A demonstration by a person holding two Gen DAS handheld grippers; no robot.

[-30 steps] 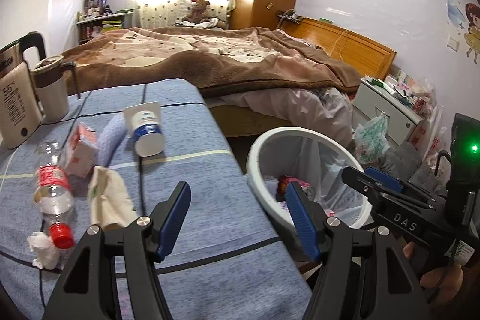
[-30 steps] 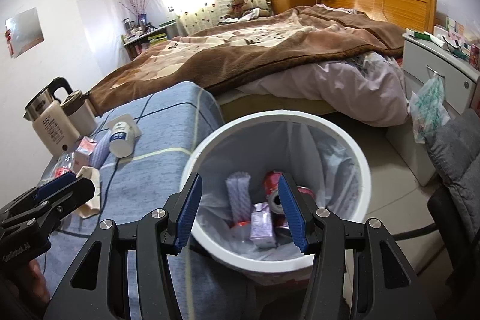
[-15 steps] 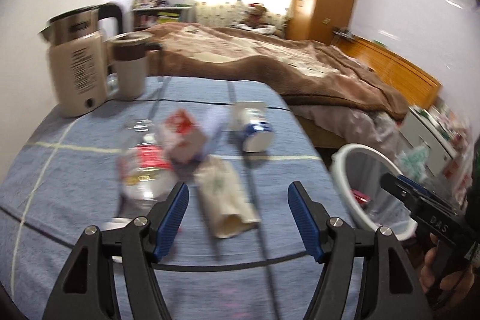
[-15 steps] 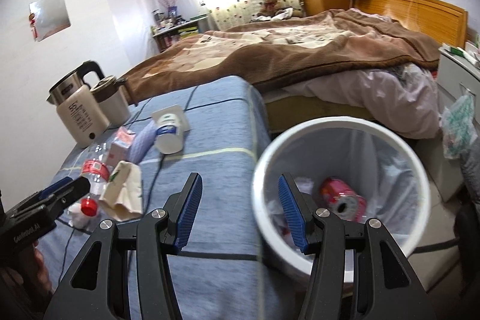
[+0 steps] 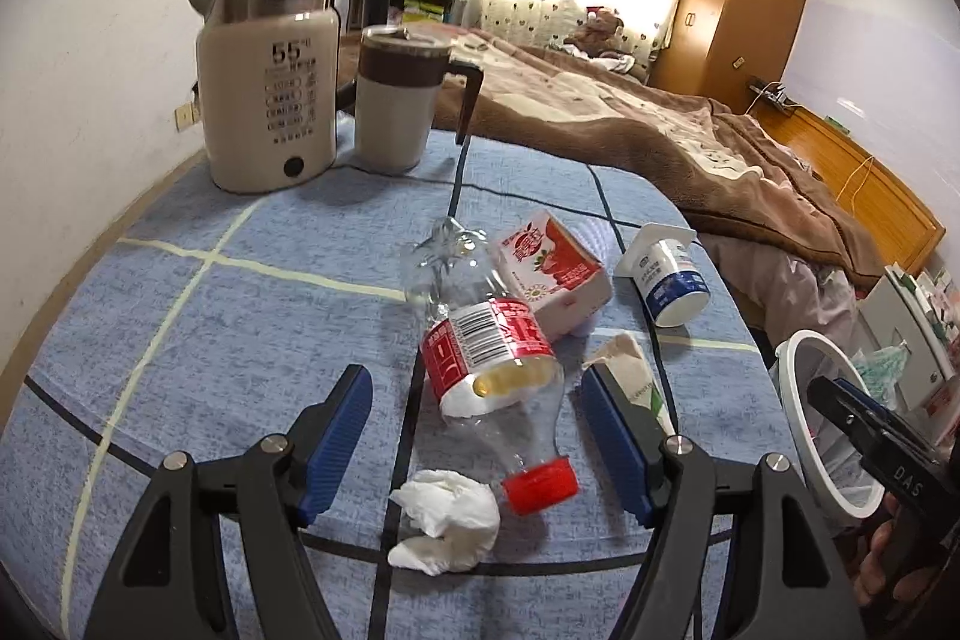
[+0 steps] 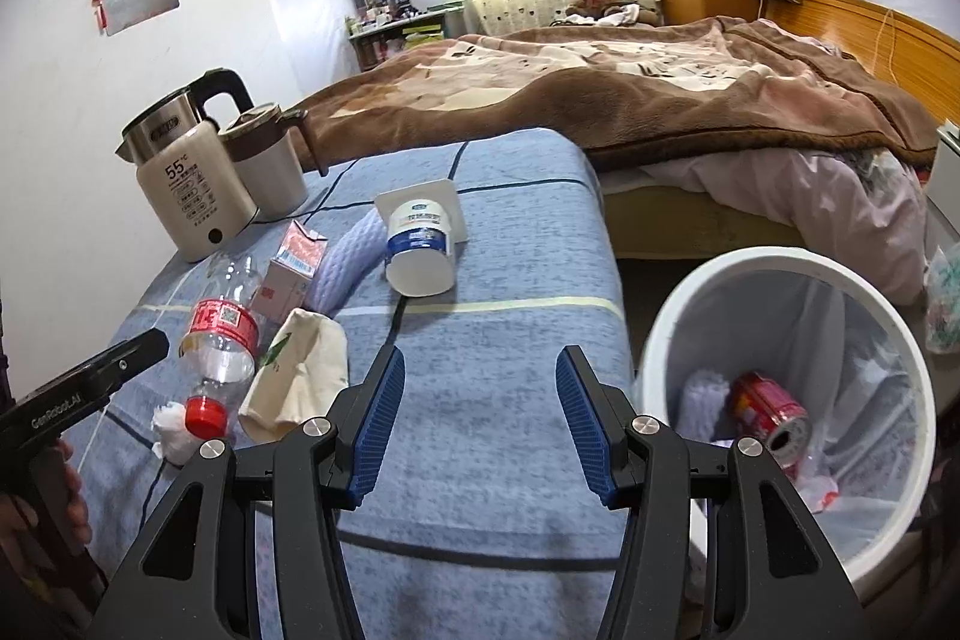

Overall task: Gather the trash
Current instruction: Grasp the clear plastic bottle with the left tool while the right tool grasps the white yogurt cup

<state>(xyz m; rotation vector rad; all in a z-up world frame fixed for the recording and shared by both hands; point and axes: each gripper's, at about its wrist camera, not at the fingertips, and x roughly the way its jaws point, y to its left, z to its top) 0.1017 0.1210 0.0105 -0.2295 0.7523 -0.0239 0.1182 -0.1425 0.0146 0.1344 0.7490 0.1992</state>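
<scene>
Hovering over the blue-clothed desk (image 5: 240,310) in the left wrist view, the left gripper (image 5: 477,424), its fingers empty and just widened to a broad gap, straddles the clear crushed plastic bottle with red label and cap (image 5: 486,358); closing there could squirt the slick bottle sideways or snag the crumpled white tissue (image 5: 447,526). In the right wrist view, the right gripper (image 6: 480,424) hangs half-open and empty beside the white lined trash bin (image 6: 666,316), which a careless swing might tip.
</scene>
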